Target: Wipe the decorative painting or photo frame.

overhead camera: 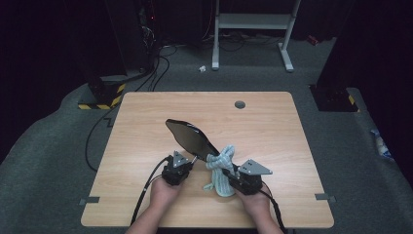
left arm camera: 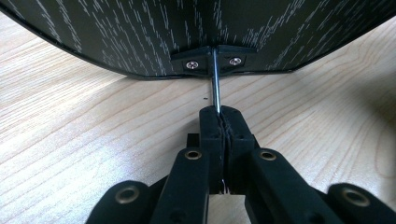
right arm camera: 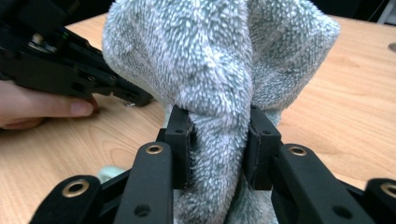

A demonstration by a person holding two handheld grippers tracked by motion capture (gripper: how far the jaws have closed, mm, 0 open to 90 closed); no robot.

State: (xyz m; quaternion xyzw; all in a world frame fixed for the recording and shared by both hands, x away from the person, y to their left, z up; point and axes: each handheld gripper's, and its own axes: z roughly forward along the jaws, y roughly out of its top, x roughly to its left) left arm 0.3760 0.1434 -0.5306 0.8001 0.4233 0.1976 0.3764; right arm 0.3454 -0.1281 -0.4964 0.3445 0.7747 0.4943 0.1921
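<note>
A black oval plate (overhead camera: 189, 135) with a glossy face sits tilted over the middle of the wooden table (overhead camera: 146, 112). A thin metal rod (left arm camera: 215, 88) comes out of a screwed bracket on the plate's dark streaked underside (left arm camera: 140, 32). My left gripper (overhead camera: 191, 160) is shut on that rod, with its jaws pressed together around it (left arm camera: 224, 116). My right gripper (overhead camera: 225, 171) is shut on a fluffy pale blue-grey cloth (overhead camera: 221, 165), just right of the plate's near end. The cloth (right arm camera: 210, 70) bulges up between and above both pads (right arm camera: 180, 135).
In the right gripper view the left gripper (right arm camera: 70, 70) and the hand (right arm camera: 42, 109) holding it are close at the left. A grey grommet (overhead camera: 239, 104) sits near the table's far edge. Beyond the table are a white frame (overhead camera: 253, 22), floor cables (overhead camera: 156, 73) and a striped base (overhead camera: 104, 97).
</note>
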